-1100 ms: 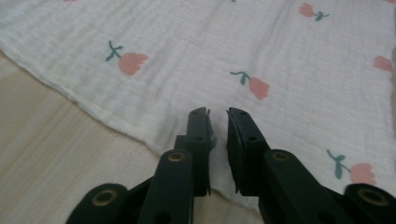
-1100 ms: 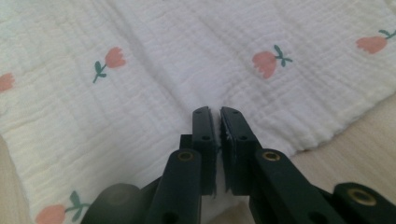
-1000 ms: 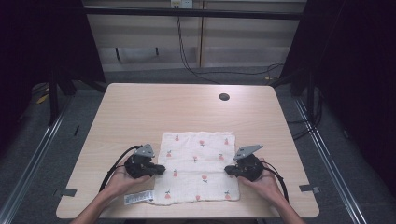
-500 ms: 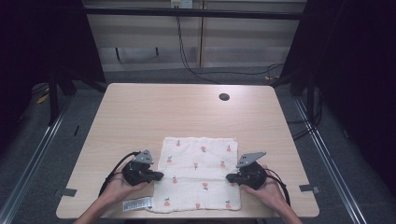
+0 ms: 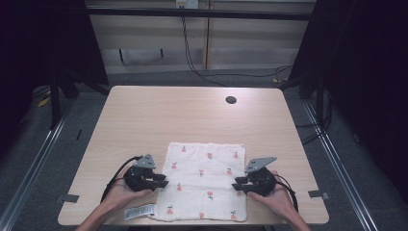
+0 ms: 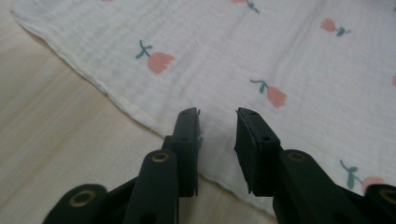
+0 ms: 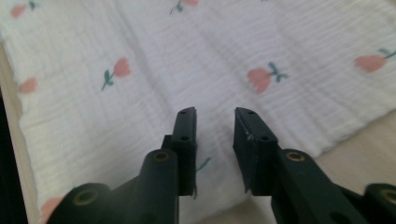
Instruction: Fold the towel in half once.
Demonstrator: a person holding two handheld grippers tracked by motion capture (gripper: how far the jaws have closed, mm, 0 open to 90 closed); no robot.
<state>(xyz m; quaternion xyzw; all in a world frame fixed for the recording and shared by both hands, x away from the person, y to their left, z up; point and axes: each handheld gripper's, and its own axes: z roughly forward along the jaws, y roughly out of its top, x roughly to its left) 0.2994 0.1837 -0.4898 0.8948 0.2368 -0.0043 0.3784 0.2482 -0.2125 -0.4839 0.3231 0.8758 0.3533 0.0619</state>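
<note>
Cloth (image 5: pixel 204 180) on table (image 5: pixel 192 115) at near edge; left claw (image 5: pixel 161 180) at cloth's left edge, right claw (image 5: pixel 239 184) at right.

Black two-jaw left tool (image 5: pixel 161 182), grey three-cornered plate, trailing black cable

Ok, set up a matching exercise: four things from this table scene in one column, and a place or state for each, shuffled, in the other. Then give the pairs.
Things:
1. cloth
2. left tongs
3. round hole
4. white tag

Places or states:
A. far side of the table, toward the right
B. open, at the cloth's left edge
C. spread flat, white with small pink flowers
D. near edge of the table, beside the cloth's left corner

Pairs: 1-C, 2-B, 3-A, 4-D
</note>
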